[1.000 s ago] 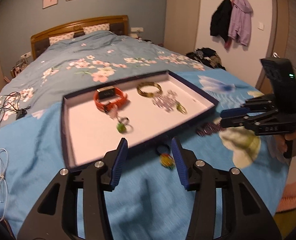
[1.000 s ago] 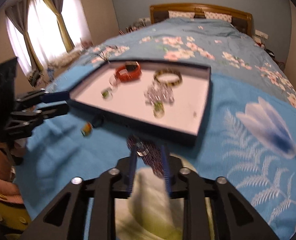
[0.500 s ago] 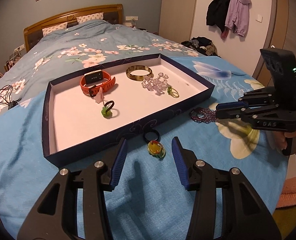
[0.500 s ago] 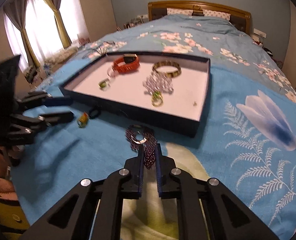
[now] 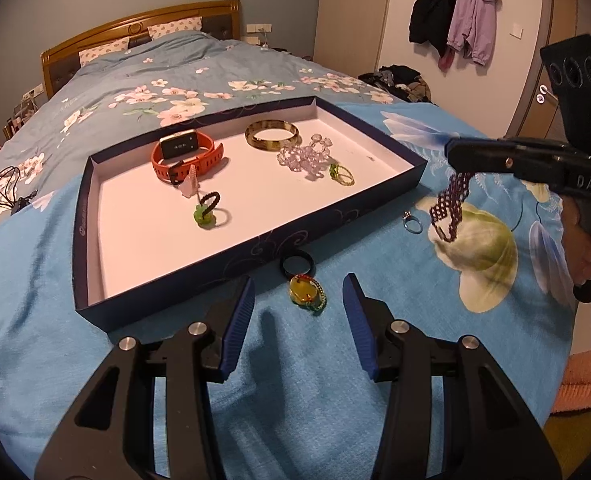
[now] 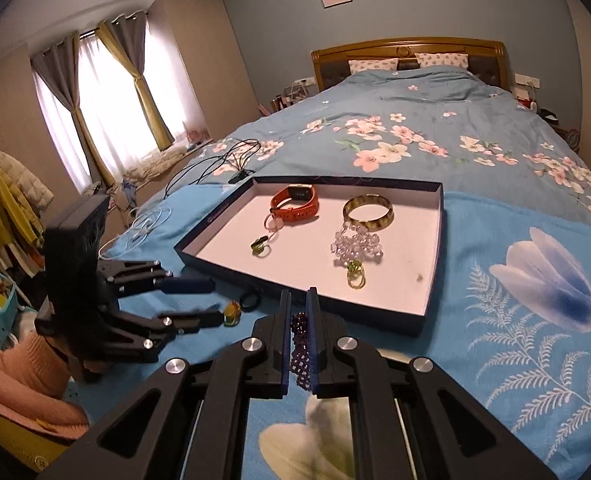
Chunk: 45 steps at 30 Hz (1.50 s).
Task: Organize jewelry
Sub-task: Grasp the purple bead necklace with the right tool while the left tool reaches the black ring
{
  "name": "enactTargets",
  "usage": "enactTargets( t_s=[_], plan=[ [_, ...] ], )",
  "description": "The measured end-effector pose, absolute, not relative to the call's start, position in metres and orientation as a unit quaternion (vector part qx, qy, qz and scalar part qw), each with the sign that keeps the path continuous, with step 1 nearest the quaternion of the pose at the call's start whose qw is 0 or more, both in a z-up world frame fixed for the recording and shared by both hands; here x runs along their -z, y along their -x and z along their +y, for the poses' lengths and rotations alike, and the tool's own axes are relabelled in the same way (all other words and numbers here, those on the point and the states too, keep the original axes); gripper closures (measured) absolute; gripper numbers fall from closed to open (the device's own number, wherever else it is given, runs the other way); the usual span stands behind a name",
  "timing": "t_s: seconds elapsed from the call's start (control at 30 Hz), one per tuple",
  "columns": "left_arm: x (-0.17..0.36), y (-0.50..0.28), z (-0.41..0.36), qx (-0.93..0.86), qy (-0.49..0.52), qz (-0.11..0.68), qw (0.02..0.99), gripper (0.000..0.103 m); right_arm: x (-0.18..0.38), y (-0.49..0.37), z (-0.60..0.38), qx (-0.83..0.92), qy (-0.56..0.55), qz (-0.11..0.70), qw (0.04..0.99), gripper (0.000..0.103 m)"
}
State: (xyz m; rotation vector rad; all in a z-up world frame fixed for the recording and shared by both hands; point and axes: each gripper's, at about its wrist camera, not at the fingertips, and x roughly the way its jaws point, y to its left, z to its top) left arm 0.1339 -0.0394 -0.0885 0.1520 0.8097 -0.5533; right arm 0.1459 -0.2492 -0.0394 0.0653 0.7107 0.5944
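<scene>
On the blue floral bedspread [image 5: 335, 380], a navy tray [image 5: 255, 256] (left fingers [image 5: 251, 312] apart, right fingers [image 6: 285, 344] pinching a purple bracelet [image 5: 449, 204]).

The right hand-held gripper [image 6: 298, 310] closed its jaws on the purple beaded bracelet [image 5: 451, 208], which had lain on the bedspread [image 5: 375, 360] a second before, and lifted it clear, so that the bracelet hung from the tips above the cloth. A small silver ring [image 5: 412, 224], covered by the bracelet before, lay exposed on the bedspread just beside the tray's [image 5: 255, 252] near right corner.
</scene>
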Motion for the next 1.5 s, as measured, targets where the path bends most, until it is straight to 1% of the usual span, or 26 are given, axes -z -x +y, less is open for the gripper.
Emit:
enactTargets(
  t_s=[0.3, 0.43, 0.5, 0.53, 0.57, 0.63, 0.83, 0.87, 0.9, 0.93, 1.1, 1.5],
  plan=[
    [0.095, -0.146, -0.040, 0.267, -0.061, 0.409, 0.870, 0.060, 0.038, -0.146, -0.247, -0.291, -0.039, 0.346, 0.891, 0.097],
    [0.098, -0.150, -0.046, 0.279, -0.059, 0.418, 0.862, 0.065, 0.043, -0.148, -0.245, -0.294, -0.040, 0.350, 0.888, 0.097],
    [0.101, -0.154, -0.048, 0.279, -0.056, 0.427, 0.858, 0.072, 0.044, -0.148, -0.244, -0.296, -0.041, 0.352, 0.887, 0.097],
    [0.101, -0.155, -0.048, 0.278, -0.056, 0.427, 0.859, 0.080, 0.044, -0.148, -0.243, -0.298, -0.041, 0.351, 0.887, 0.097],
    [0.101, -0.154, -0.048, 0.280, -0.056, 0.426, 0.859, 0.084, 0.044, -0.148, -0.243, -0.299, -0.041, 0.351, 0.886, 0.097],
    [0.102, -0.152, -0.048, 0.282, -0.059, 0.425, 0.858, 0.085, 0.044, -0.147, -0.242, -0.301, -0.041, 0.351, 0.886, 0.097],
    [0.101, -0.134, -0.045, 0.297, -0.073, 0.425, 0.852, 0.084, 0.045, -0.148, -0.243, -0.303, -0.041, 0.351, 0.885, 0.097],
    [0.100, -0.132, -0.043, 0.297, -0.072, 0.425, 0.852, 0.080, 0.045, -0.149, -0.243, -0.304, -0.042, 0.351, 0.885, 0.097],
    [0.098, -0.131, -0.041, 0.289, -0.072, 0.420, 0.857, 0.074, 0.046, -0.149, -0.243, -0.304, -0.042, 0.352, 0.884, 0.097],
    [0.097, -0.131, -0.041, 0.284, -0.073, 0.416, 0.861, 0.065, 0.046, -0.149, -0.243, -0.304, -0.043, 0.352, 0.884, 0.097],
    [0.092, -0.141, -0.049, 0.275, -0.077, 0.403, 0.869, 0.066, 0.045, -0.149, -0.241, -0.309, -0.043, 0.352, 0.883, 0.097],
    [0.102, -0.159, -0.079, 0.196, -0.100, 0.421, 0.880, 0.066, 0.049, -0.150, -0.242, -0.313, -0.051, 0.353, 0.880, 0.097]
  ],
)
